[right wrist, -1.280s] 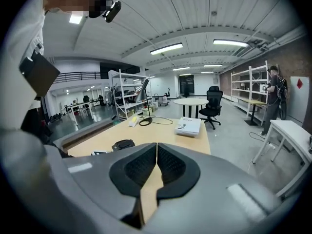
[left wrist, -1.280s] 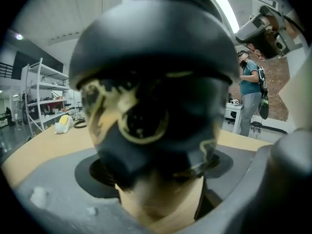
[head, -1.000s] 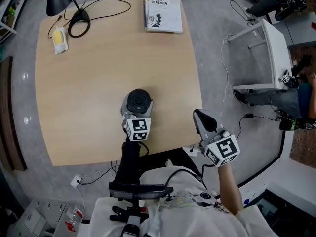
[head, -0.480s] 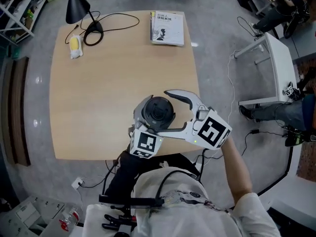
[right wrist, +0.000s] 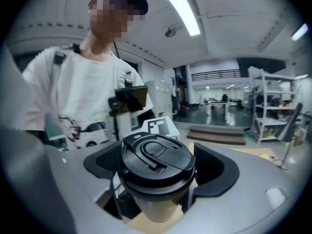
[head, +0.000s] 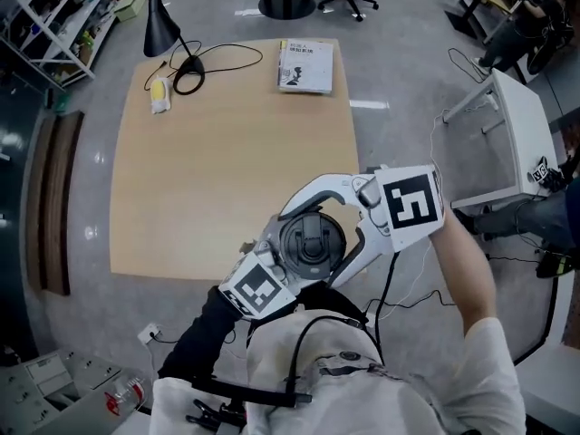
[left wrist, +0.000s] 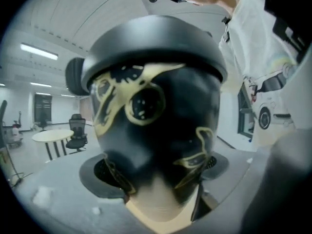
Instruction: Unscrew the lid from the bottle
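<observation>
Grey jaws of two tools meet round one bottle. The left tool [left wrist: 158, 174] stands wide, its pads clamped on the black, yellow-patterned bottle [left wrist: 156, 126], holding it up above the counter [head: 208, 170]. The right tool [right wrist: 161, 168] has just been opening its jaws. They stand wide to either side of the single black lid [right wrist: 156, 152], which sits on the bottle, and seem just clear of it. At the counter's far edge are one book [head: 305, 65], its print too small to read, one black lamp [head: 163, 24] and one yellow-and-white item [head: 159, 95].
</observation>
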`<control>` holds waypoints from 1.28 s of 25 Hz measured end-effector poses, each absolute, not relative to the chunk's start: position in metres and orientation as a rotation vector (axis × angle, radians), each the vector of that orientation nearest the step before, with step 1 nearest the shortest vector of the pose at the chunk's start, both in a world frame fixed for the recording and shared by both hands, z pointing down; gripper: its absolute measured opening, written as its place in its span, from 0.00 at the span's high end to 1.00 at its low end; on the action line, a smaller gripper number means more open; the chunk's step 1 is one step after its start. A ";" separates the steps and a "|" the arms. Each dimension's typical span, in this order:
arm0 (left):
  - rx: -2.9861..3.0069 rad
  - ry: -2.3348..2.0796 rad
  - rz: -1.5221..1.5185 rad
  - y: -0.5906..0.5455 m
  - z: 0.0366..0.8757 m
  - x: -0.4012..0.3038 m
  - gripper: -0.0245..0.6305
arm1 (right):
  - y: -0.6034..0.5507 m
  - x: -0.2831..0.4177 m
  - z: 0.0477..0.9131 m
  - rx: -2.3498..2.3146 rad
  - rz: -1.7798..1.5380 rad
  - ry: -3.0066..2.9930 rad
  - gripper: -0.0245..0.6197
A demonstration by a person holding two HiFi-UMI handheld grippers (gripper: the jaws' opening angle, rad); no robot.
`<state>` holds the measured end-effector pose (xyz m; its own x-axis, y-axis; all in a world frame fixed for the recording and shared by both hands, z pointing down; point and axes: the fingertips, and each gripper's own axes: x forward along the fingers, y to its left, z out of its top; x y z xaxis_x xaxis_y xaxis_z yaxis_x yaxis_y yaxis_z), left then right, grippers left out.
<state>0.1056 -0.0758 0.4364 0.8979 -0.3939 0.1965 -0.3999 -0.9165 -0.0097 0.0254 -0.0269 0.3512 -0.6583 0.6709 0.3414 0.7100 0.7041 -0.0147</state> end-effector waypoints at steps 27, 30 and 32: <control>3.028 -0.308 0.362 -0.050 0.399 0.064 0.32 | -0.010 0.001 0.311 -1.019 -0.199 -2.491 0.09; 2.901 -0.762 0.430 -0.095 0.414 0.032 0.32 | -0.055 -0.009 0.306 -0.436 -0.113 -2.738 0.07; 2.822 -1.072 0.531 -0.120 0.422 0.011 0.32 | -0.082 -0.021 0.316 -0.056 -0.076 -2.802 0.07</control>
